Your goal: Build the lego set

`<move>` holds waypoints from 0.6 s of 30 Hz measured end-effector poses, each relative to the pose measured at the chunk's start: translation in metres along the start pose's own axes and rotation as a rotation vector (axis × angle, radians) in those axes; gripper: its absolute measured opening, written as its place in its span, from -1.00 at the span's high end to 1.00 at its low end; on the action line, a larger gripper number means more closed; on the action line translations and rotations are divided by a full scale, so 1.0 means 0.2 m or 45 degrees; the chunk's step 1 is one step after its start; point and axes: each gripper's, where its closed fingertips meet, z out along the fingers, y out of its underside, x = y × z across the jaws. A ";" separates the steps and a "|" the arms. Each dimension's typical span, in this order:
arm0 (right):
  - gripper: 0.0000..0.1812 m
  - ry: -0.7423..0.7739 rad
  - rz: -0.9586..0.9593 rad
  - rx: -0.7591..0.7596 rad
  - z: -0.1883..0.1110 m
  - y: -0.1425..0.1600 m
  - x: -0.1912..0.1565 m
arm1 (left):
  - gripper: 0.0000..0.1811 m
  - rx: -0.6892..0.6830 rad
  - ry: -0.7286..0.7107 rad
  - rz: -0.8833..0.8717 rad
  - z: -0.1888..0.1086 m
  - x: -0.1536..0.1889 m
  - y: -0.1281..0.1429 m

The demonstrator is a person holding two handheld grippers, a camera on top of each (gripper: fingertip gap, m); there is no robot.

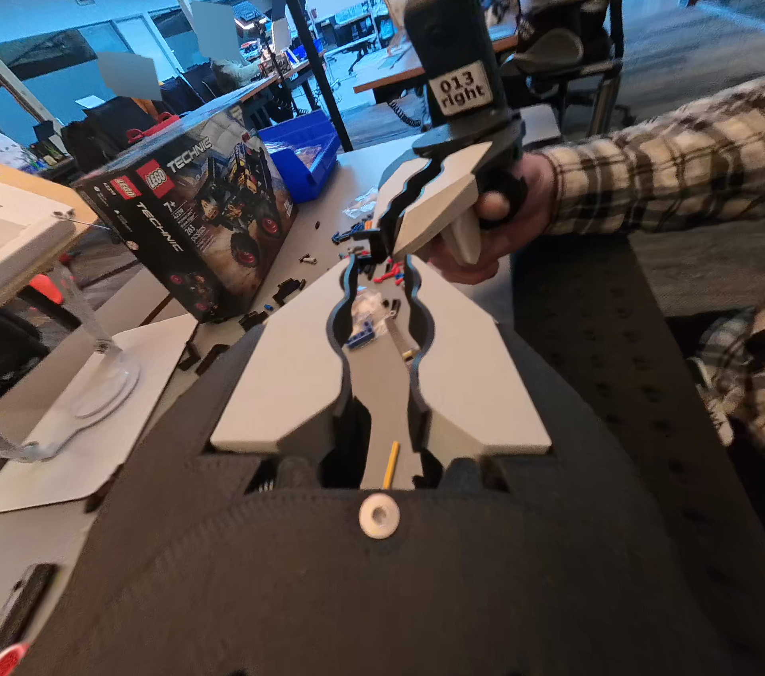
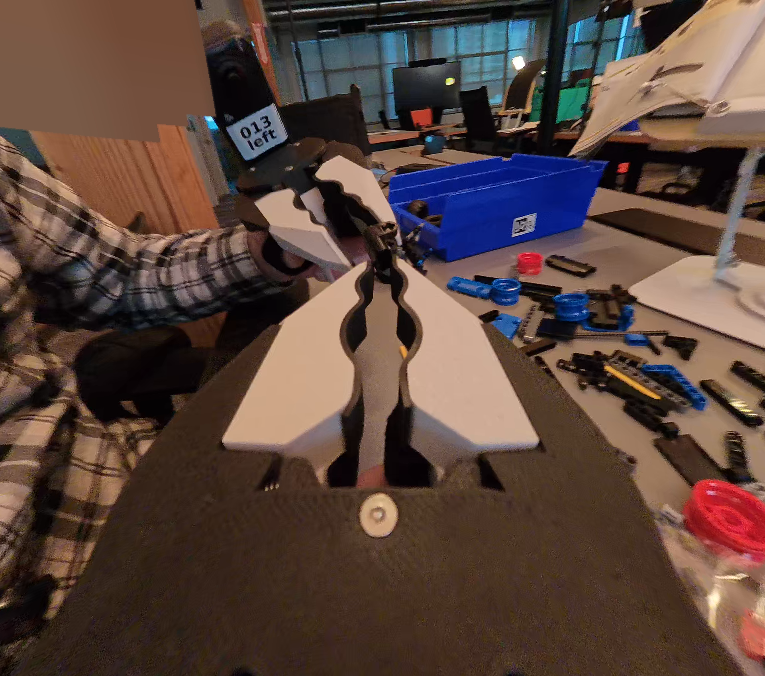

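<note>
My right gripper [image 2: 381, 270] is shut on a small black lego assembly [image 2: 383, 242] with thin black and blue bits sticking out of it, held above the grey table [image 2: 612, 242]. My left gripper [image 1: 379, 262] is open, and its fingertips stand on either side of the same assembly [image 1: 374, 247]. I cannot tell whether they touch it. In the left wrist view the right gripper [image 1: 383, 240] comes in from the right, held by a hand in a plaid sleeve. In the right wrist view the left gripper [image 2: 372, 248] comes in from the left.
The black lego box [image 1: 186, 217] stands at the left, with a blue bin [image 2: 496, 200] behind the grippers. Loose black and blue parts [image 2: 621, 378], blue rims [image 2: 505, 289], red wheels [image 2: 728, 515], a plastic bag [image 1: 364, 308] and a yellow axle [image 1: 391, 463] lie on the table. A booklet [image 2: 683, 55] sits on a stand at the right. My two grippers' fingertips are within a few centimetres of each other.
</note>
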 end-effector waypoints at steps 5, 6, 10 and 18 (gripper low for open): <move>0.93 0.049 -0.125 -0.003 0.00 0.00 0.00 | 0.76 0.032 0.017 -0.089 -0.01 0.00 -0.02; 0.93 0.055 -0.149 -0.019 0.00 0.01 0.00 | 0.81 0.039 0.026 -0.097 -0.01 0.00 -0.03; 0.93 0.054 -0.188 -0.027 0.01 0.02 -0.02 | 0.93 0.036 0.061 -0.125 0.00 0.02 -0.03; 0.81 0.105 -0.251 -0.011 0.00 0.00 -0.01 | 0.94 -0.071 0.044 -0.072 -0.01 0.00 0.00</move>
